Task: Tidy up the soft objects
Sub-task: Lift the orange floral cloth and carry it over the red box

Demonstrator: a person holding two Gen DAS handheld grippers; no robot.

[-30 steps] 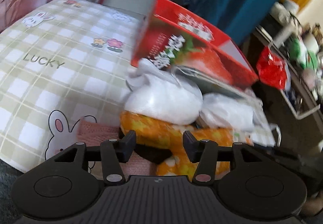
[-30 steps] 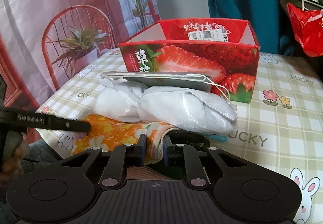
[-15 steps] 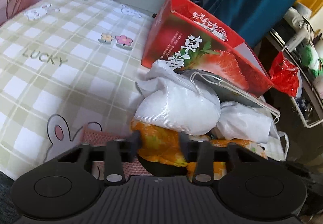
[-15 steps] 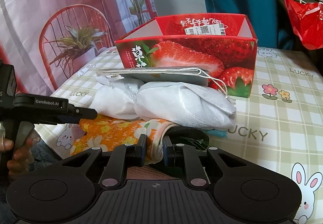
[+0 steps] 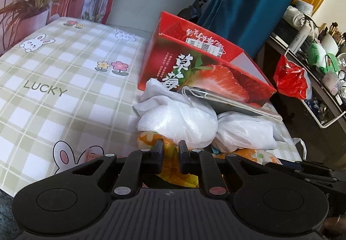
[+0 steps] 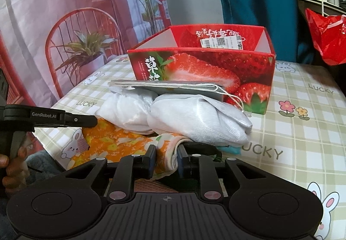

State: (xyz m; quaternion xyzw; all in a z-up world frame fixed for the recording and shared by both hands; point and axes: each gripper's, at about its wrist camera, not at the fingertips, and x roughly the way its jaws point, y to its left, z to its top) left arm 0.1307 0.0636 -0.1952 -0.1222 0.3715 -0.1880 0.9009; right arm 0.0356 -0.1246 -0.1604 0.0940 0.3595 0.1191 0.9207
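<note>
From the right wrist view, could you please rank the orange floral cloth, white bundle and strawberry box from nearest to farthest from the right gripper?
1. Orange floral cloth: pinched in the right gripper.
2. White bundle: just beyond, lying on the cloth.
3. Strawberry box: farthest, behind the bundle.

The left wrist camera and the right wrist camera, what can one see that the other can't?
Only the left wrist view shows the cluttered shelf with green things. Only the right wrist view shows the red chair picture on the backdrop, and the left hand-held gripper from the side, held by a hand. Both show the strawberry box, two white bundles, the red bag, and a hand-held gripper shut on the orange flowered cloth.
</note>
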